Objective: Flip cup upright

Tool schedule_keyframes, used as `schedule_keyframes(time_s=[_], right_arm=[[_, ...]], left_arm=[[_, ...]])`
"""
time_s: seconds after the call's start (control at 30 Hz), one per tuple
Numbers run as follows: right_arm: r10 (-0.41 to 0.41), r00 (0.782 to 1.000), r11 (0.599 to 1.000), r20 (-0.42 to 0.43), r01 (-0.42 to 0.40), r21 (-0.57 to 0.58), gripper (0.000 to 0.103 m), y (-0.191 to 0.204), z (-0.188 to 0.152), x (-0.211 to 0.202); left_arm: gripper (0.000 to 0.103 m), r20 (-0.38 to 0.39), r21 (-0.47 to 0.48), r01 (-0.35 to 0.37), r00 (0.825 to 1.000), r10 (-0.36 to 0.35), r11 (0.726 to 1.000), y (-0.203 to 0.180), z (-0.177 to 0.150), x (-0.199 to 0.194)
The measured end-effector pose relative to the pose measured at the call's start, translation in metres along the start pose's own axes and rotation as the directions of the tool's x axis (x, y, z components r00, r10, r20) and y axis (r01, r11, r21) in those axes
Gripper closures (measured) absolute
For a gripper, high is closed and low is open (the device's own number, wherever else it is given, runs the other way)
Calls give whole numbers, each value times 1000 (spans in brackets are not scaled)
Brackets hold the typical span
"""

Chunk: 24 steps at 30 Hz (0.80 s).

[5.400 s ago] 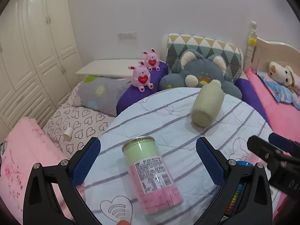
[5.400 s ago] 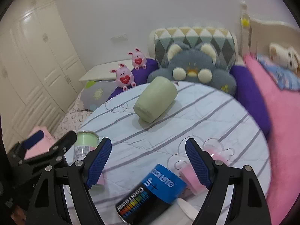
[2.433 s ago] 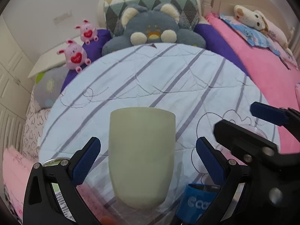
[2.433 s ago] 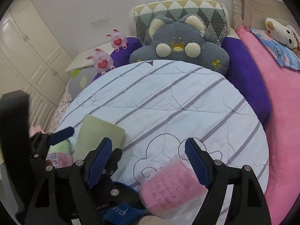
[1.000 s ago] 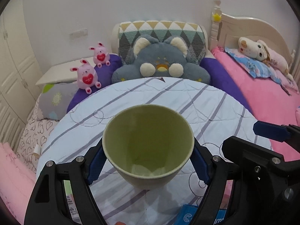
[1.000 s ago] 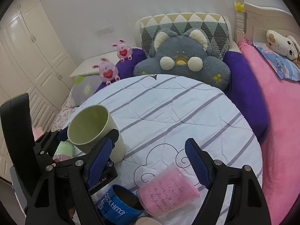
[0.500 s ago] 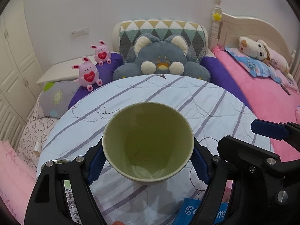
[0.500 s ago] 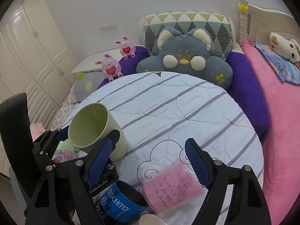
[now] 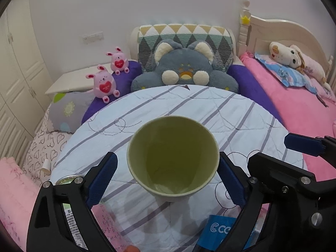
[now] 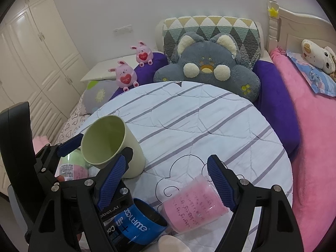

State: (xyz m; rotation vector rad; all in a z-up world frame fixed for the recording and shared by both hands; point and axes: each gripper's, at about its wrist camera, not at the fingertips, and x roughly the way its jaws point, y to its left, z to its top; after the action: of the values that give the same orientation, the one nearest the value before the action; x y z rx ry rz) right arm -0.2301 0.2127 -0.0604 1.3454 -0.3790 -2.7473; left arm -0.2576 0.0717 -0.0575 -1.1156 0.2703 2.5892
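A pale green cup (image 9: pixel 173 159) stands upright on the round striped table (image 9: pixel 189 109), its mouth facing up. My left gripper (image 9: pixel 168 176) is open around it, with a small gap between each blue pad and the cup wall. The cup also shows in the right wrist view (image 10: pixel 111 145), with the left gripper (image 10: pixel 94 153) on either side of it. My right gripper (image 10: pixel 166 180) is open and empty over the table's front, above a pink cup (image 10: pixel 193 205) lying on its side.
A blue cup (image 10: pixel 136 220) lies at the front edge. A pink and green can (image 10: pixel 71 168) lies left of the green cup. A grey plush cushion (image 9: pixel 184 73) and pink bunnies (image 9: pixel 104 84) sit behind the table. A pink bed (image 9: pixel 304 105) is to the right.
The left gripper held the cup shut half a second ago; its pads have now spread off the cup walls. The cup stands on the table. The right gripper stays open.
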Motion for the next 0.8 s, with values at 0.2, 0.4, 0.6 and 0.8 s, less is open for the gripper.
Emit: schedule_keyframes(time_s=[0.2,0.4,0.6,0.8], right_arm=[[-5,1000,1000,19,5,-14,21,2,-2,-11],[-33,998,999,55,35,-31,21,7,-4,-27],[-37,996,998,82,41,-53,21,11,-12,-47],[-11,995,996,101,20,-87,21,18,-25,-65]], left_arm=[[6,29,6,-3,1000,3,1000,-1,-1,-14],[3,60,-9,-2,998,2,1000,0,-2,-30],[3,96,-12,-13,995,14,1000,-2,-8,-53],[3,132,-24,-52,990,55,998,-2,-25,-82]])
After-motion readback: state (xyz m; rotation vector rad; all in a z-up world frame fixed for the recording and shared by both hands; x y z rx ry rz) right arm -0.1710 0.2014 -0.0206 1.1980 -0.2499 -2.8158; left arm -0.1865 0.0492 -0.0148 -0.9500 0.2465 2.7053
